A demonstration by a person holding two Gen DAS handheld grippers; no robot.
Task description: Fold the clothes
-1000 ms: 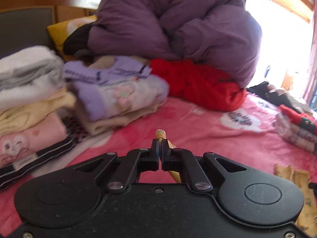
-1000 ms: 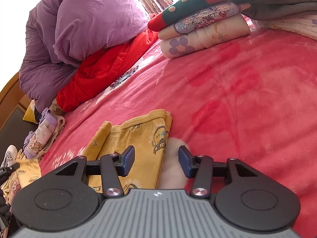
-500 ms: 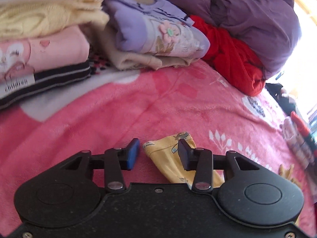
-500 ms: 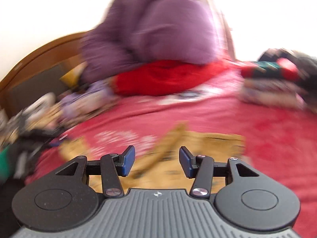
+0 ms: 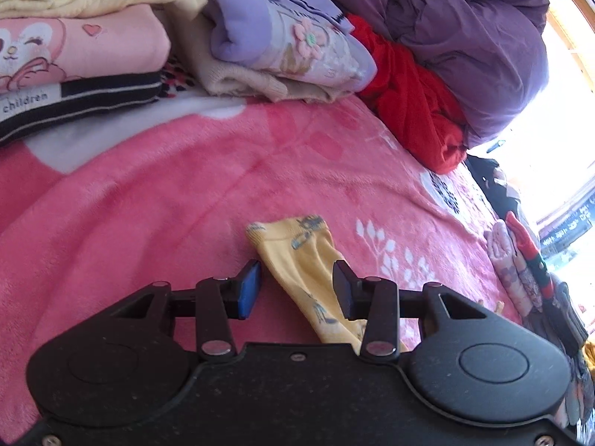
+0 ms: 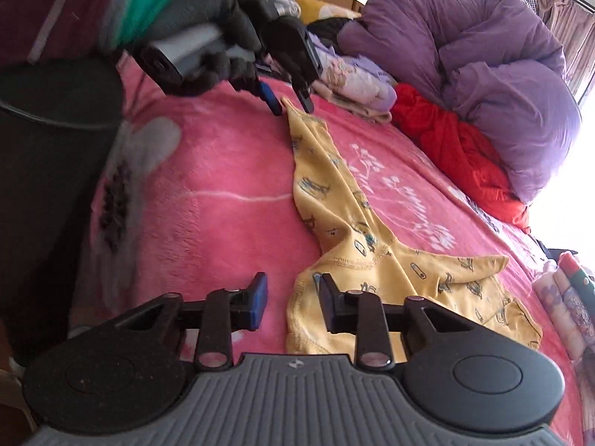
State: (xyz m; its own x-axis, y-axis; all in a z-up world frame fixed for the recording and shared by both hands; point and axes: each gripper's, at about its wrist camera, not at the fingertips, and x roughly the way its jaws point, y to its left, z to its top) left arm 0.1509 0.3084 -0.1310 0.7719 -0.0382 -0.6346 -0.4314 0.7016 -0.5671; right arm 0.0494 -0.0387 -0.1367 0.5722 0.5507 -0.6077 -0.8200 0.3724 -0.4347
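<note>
Lettering "children" (image 5: 26,101) marks a black folded garment; both tongs gape over yellow pyjamas (image 6: 334,200)

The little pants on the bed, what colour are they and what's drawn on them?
The pants are yellow with small cartoon prints, too small to identify. The right wrist view shows them best.

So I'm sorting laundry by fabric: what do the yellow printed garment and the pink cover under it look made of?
The yellow garment looks like thin matte cotton knit: it drapes limp, with stitched hems. The pink cover looks like plush fleece, probably synthetic: a fuzzy nap with a soft sheen.
</note>
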